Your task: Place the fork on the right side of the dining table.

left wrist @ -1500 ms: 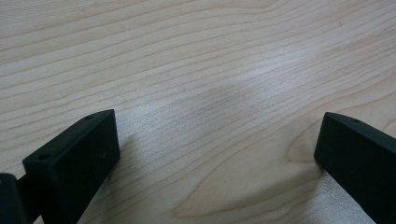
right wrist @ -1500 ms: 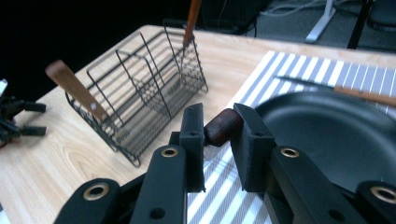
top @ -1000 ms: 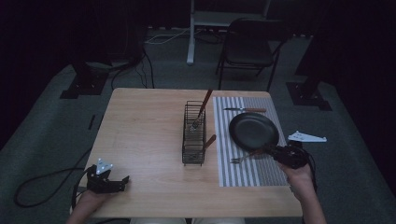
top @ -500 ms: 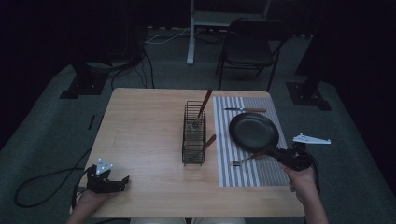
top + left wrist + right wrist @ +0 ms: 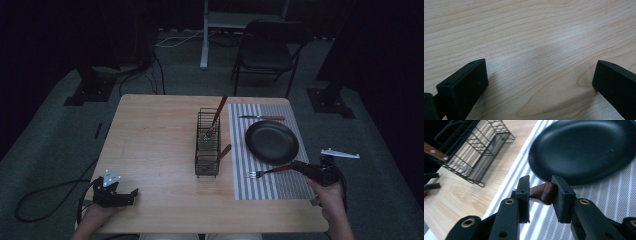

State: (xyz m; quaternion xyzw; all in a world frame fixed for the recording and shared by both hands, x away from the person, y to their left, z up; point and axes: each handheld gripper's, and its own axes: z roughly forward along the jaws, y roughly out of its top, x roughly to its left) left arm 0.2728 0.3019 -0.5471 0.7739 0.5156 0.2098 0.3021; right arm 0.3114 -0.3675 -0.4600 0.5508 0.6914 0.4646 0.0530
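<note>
Wooden fork handle (low, level) between right gripper fingers

A fork with silver tines and a reddish-brown wooden handle, lying almost flat on the striped placemat just in front of the black plate, tines toward the wire basket, handle end between the two black jaws.
</note>
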